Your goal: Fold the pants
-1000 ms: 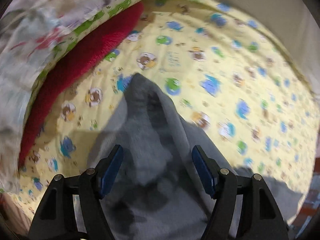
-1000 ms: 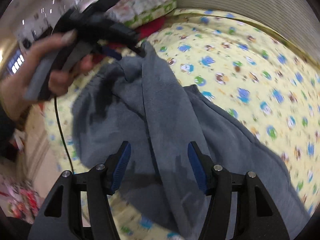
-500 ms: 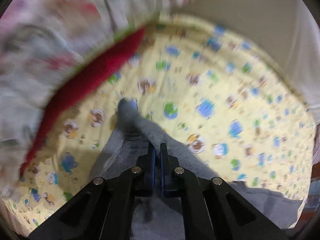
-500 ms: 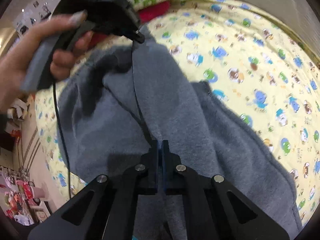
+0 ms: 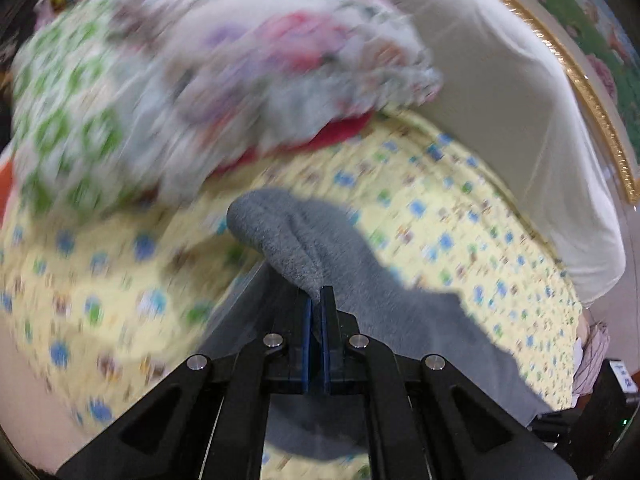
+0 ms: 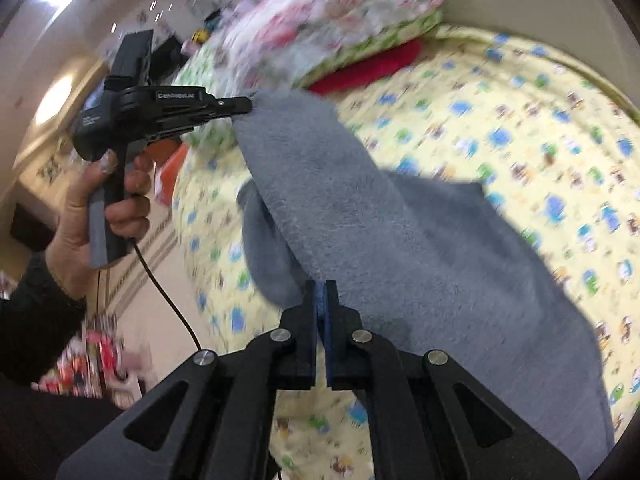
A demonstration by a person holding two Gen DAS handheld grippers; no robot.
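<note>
left wrist view: a second ago both grippers stood wide over the grey pants (image 5: pixel 320 248) — now the left gripper (image 5: pixel 317 300) and right gripper (image 6: pixel 319 292) are each pinched tight on fabric, an edge lifted off the yellow printed bed sheet (image 6: pixel 520 92).

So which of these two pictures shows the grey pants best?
The right wrist view. There the grey pants spread across the yellow sheet, pinched by both the right tongs and left tongs. The left wrist view shows only a bunched, blurred fold.
</note>
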